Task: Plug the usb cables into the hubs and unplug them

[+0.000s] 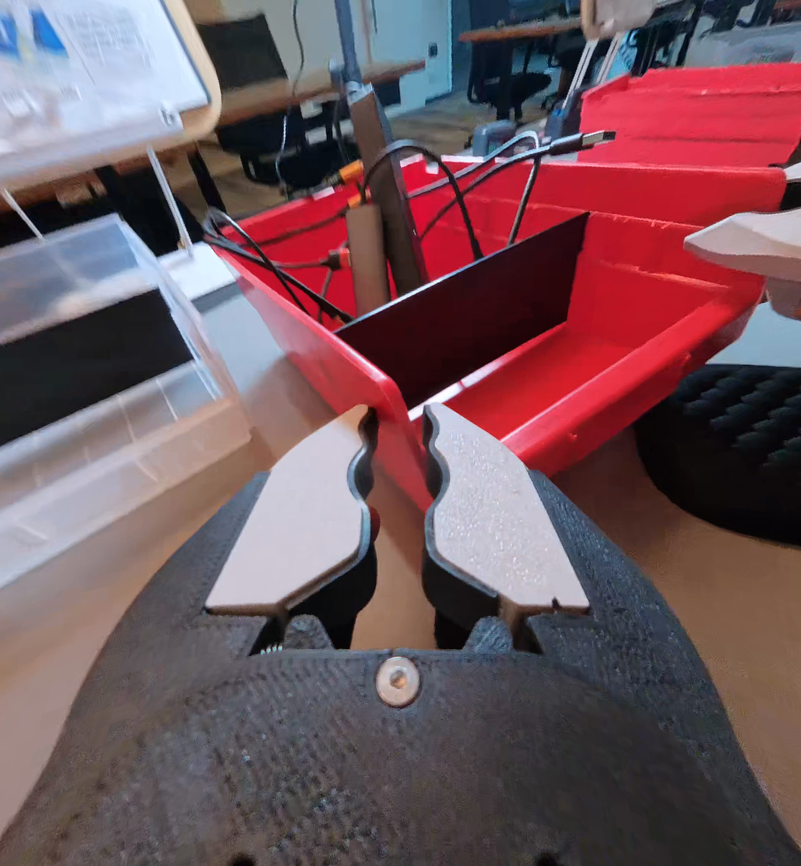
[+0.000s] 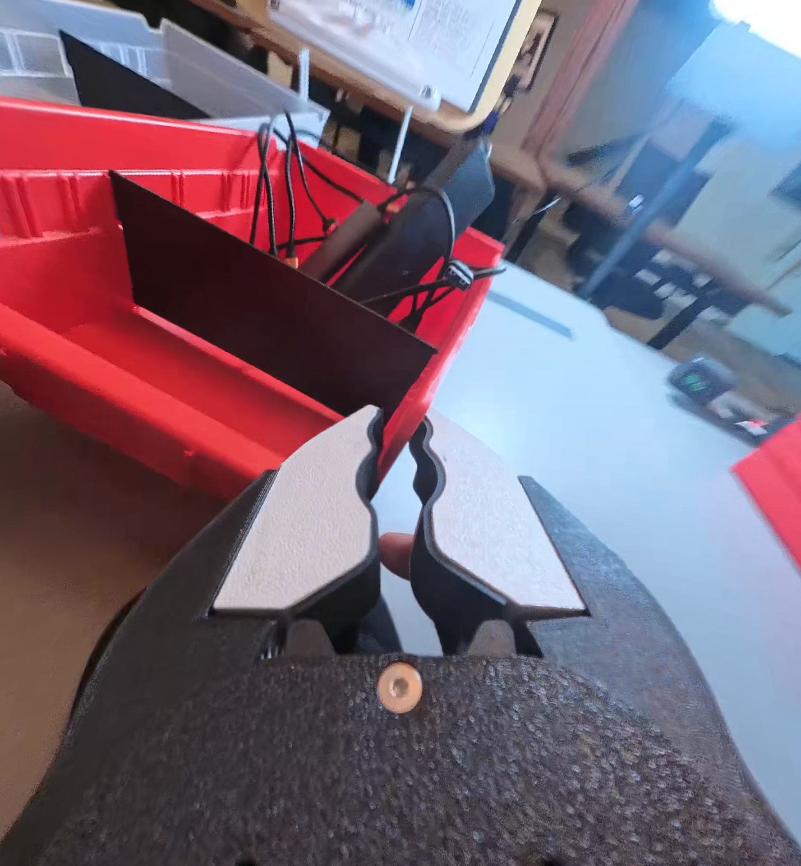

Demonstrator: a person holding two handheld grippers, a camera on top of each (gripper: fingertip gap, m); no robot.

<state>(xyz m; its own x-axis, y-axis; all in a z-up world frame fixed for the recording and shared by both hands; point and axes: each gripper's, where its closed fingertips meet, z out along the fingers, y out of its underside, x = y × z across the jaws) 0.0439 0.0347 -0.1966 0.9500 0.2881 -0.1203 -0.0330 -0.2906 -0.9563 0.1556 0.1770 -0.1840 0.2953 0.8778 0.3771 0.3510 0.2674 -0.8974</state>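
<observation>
Clamped on the near corner of a red bin (image 1: pixel 576 412): the left gripper (image 1: pixel 396 414), one finger outside the wall, the other inside. Pinched on the bin's opposite end wall, seen from the right wrist camera: the right gripper (image 2: pixel 396 424), fingers likewise straddling the red edge (image 2: pixel 394 440). Both tools reaching in low over a tan tabletop (image 1: pixel 84 656), the right one tilted, with a fingertip (image 2: pixel 396 553) showing behind its fingers. Well beyond both grippers, behind a black divider (image 1: pixel 473 318) that splits the bin: two grey hubs (image 1: pixel 370 262) standing upright in the far compartment, tangled with black cables (image 1: pixel 455 187) bearing orange-collared plugs. Sticking up above the far rim, one loose silver plug (image 1: pixel 595 138), plugged into nothing. Near compartment bare and red. At left, a clear plastic box (image 1: pixel 84 375); at right, a black padded cushion (image 1: pixel 740 450).
</observation>
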